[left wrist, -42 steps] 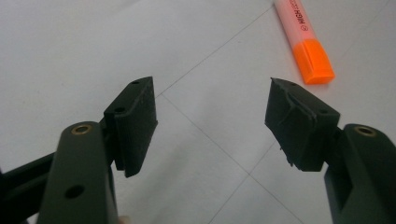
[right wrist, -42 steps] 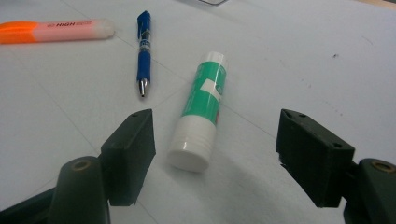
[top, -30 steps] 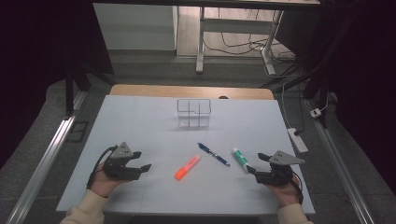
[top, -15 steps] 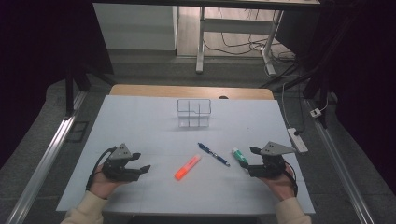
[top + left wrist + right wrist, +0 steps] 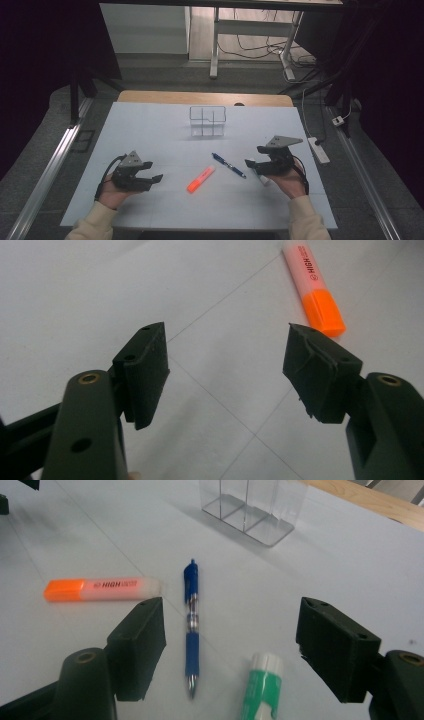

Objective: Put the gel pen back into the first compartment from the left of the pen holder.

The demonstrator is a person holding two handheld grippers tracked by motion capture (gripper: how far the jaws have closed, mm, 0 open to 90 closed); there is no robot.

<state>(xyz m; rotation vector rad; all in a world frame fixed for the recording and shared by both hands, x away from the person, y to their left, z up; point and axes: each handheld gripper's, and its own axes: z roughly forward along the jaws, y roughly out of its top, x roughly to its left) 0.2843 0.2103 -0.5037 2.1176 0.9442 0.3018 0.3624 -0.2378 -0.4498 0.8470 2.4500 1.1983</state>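
Observation:
An orange highlighter (image 5: 201, 179) lies at the middle of the white table sheet (image 5: 165, 135), with a blue pen (image 5: 228, 165) just to its right. A green-and-white stick (image 5: 262, 177) lies under my right gripper (image 5: 254, 156), which is open and hovers over it. In the right gripper view the pen (image 5: 191, 625) and the stick (image 5: 262, 685) lie between the spread jaws of my right gripper (image 5: 230, 610), and the highlighter (image 5: 102, 589) is to the left. My left gripper (image 5: 154, 171) is open and holds nothing. The highlighter (image 5: 315, 290) lies beyond the tips of my left gripper (image 5: 225, 340).
A clear plastic organiser with compartments (image 5: 207, 120) stands at the back middle of the sheet, also the clear organiser (image 5: 250, 507) at the top of the right gripper view. A wooden table edge (image 5: 205, 97) runs behind it. A power strip (image 5: 318, 150) lies off the right side.
My right gripper has moved left and forward, over the green-and-white stick and toward the pen. The left gripper has stayed in place.

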